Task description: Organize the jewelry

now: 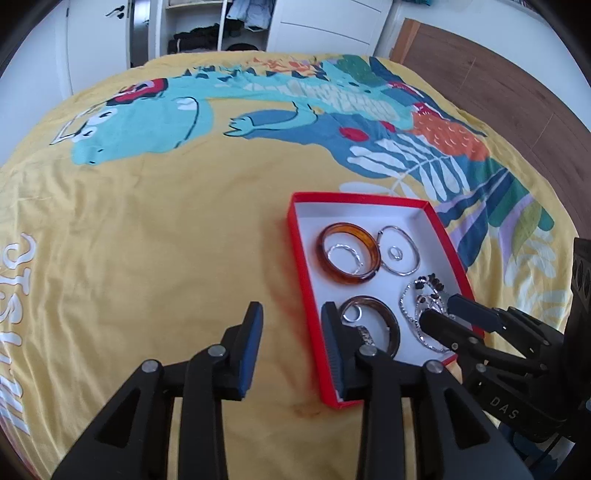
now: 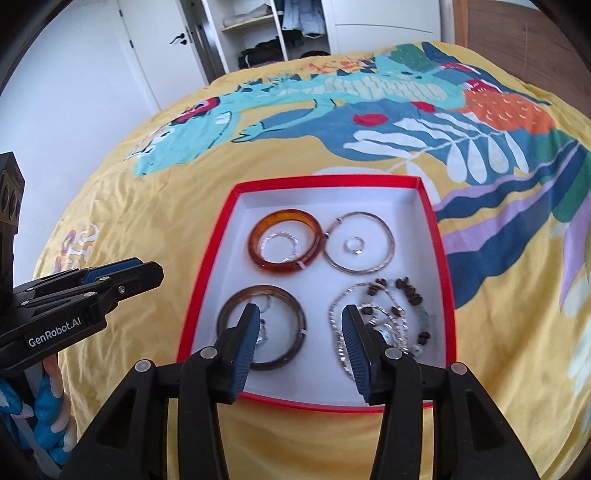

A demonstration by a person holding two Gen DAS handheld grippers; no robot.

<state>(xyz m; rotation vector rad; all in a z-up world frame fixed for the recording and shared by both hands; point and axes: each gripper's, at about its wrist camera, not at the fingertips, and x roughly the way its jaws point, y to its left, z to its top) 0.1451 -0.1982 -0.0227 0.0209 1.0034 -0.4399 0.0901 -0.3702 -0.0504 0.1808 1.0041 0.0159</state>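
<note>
Four jewelry groups in red box [image 2: 430, 221]: amber bangle [image 2: 284, 240], silver hoop [image 2: 359, 247].

A yellow bed cover [image 1: 147, 229] with a big blue-green dinosaur picture [image 1: 207, 110] lies on the bed, and behind it stand a white door [image 2: 155, 48], an open wardrobe [image 2: 266, 33] with folded clothes, and a brown wooden floor [image 1: 498, 85].

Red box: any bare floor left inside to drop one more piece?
Inside the red box, the far strip between the back wall and the amber bangle is bare. The near right corner is crowded by the chain and bead tangle. The yellow bedspread left of the box is open.
</note>
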